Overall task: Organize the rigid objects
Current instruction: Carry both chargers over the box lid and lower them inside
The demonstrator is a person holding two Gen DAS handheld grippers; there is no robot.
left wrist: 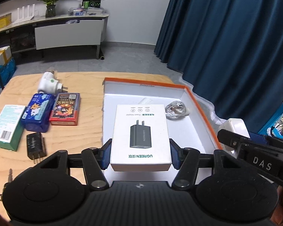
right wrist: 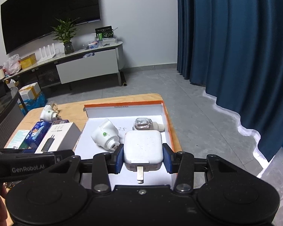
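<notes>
The left gripper (left wrist: 140, 154) holds a white charger box (left wrist: 140, 135) by its two long sides, blue pads pressed flat against them. The box hangs over the near part of an open tray (left wrist: 203, 101) with orange walls and a white floor; its long axis runs from the near wall toward the far wall, printed face up, with the brand name at the near end.

The right gripper (right wrist: 143, 157) is clamped on a square white plug (right wrist: 143, 146), pads on its two opposite sides. The plug's broad face looks up and its metal prong (right wrist: 140, 175) points back toward the person. It hangs over the near right part of the tray.

Inside the tray, a round white adapter (right wrist: 104, 135) lies left of centre with its green dot up, and a clear wrapped piece (right wrist: 143, 123) sits near the far right corner. The tray floor between them and the near wall is bare.

The tray fills the right half of the desk (left wrist: 81, 131), its right wall close to the desk's right edge. On the left half lie a teal box (left wrist: 6, 126), a blue pack (left wrist: 38, 112), a red card box (left wrist: 65, 109), a black plug (left wrist: 35, 146) and a white adapter (left wrist: 48, 82) toward the far edge, with bare wood in between them and the tray.
</notes>
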